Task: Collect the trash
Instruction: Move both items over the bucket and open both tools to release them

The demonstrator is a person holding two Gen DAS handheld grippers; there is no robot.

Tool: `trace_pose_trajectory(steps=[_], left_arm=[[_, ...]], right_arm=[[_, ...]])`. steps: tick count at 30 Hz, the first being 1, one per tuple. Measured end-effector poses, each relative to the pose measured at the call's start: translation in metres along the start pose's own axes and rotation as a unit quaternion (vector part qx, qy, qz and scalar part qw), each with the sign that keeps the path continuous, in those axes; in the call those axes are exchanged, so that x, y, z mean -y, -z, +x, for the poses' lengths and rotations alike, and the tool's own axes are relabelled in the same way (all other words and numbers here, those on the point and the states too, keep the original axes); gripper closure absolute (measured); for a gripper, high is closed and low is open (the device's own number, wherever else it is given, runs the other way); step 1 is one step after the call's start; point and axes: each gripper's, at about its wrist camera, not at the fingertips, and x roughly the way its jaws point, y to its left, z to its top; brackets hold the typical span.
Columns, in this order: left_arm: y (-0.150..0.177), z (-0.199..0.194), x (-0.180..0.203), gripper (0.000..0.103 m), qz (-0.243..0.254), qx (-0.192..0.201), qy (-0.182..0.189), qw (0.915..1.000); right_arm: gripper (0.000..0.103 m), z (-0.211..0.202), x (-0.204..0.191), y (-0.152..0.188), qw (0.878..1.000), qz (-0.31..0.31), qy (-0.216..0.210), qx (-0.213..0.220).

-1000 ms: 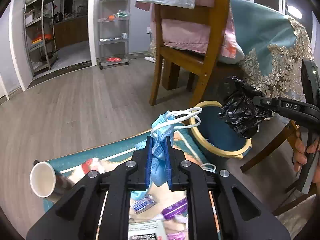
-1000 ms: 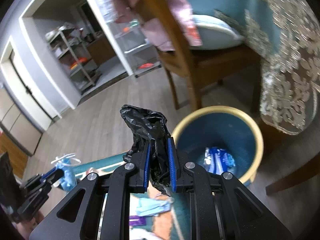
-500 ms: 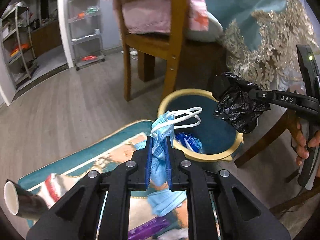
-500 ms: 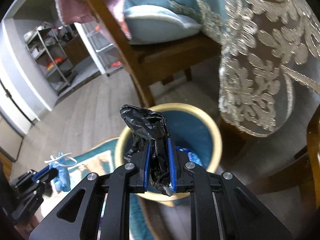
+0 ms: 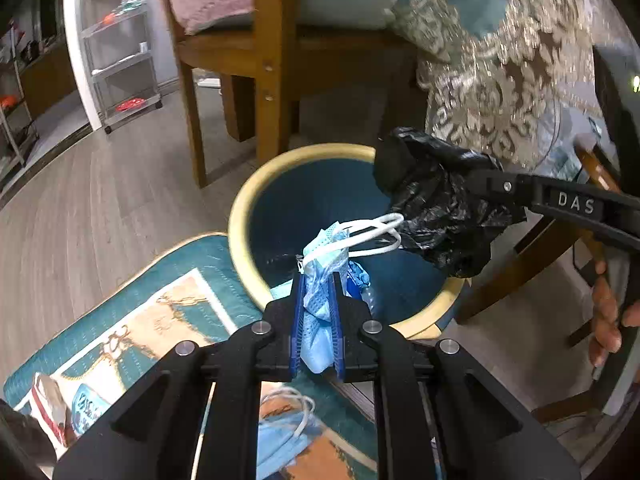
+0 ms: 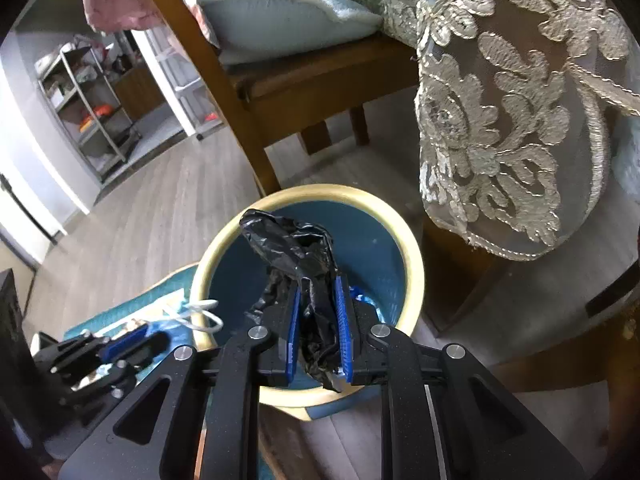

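Mask (image 5: 318, 312) clenched in left fingers | right fingers grasp black bag (image 6: 304, 276) | bin (image 6: 412, 276) floor half-hidden

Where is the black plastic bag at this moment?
The black plastic bag is clamped in the right gripper, held above the blue bin.
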Motion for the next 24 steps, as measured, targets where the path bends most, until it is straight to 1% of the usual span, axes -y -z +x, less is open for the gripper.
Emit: trace_pose_trajectory(steps=[3,4,5,7,10,11,12,15,17,19,21,24], left_arm=[[0.001,0.008,0.008,0.091,0.013,-0.002,-0.001,0.9999],[0.001,0.010,0.009,0.091,0.013,0.000,0.000,0.9999],[0.000,0.010,0.010,0.091,0.013,0.001,0.001,0.9999],[-0.001,0.009,0.011,0.089,0.014,0.011,-0.003,0.9998],[-0.002,0.003,0.010,0.070,0.012,0.036,-0.008,0.9993],[-0.003,0.002,0.010,0.060,0.009,0.040,-0.011,0.9991],[-0.003,0.001,0.010,0.056,0.007,0.043,-0.011,0.9990],[-0.004,-0.001,0.008,0.051,0.006,0.043,-0.014,0.9989],[-0.004,-0.003,0.007,0.048,0.005,0.044,-0.017,0.9989],[-0.004,-0.006,0.004,0.042,0.002,0.044,-0.020,0.9988],[-0.005,-0.009,0.002,0.031,-0.002,0.048,-0.020,0.9987],[-0.005,-0.012,-0.002,0.028,-0.007,0.050,-0.023,0.9985]], right_arm=[[0.083,0.000,-0.005,0.000,1.000,-0.007,0.008,0.003],[0.079,0.000,-0.005,-0.001,1.000,-0.010,0.010,0.006],[0.072,-0.002,-0.005,0.000,1.000,-0.010,0.011,0.009],[0.065,-0.005,-0.004,0.001,1.000,-0.010,0.012,0.012],[0.056,-0.007,-0.001,0.000,1.000,-0.005,0.013,0.016],[0.054,-0.008,-0.001,0.000,1.000,-0.005,0.014,0.017],[0.053,-0.009,0.000,0.000,1.000,-0.004,0.014,0.018],[0.049,-0.009,0.000,0.000,1.000,-0.005,0.012,0.018],[0.044,-0.009,-0.002,-0.001,1.000,-0.006,0.012,0.019],[0.040,-0.011,-0.004,-0.002,1.000,-0.008,0.011,0.023],[0.037,-0.013,-0.006,-0.002,1.000,-0.010,0.010,0.027],[0.035,-0.014,-0.009,-0.003,0.999,-0.016,0.010,0.031]])
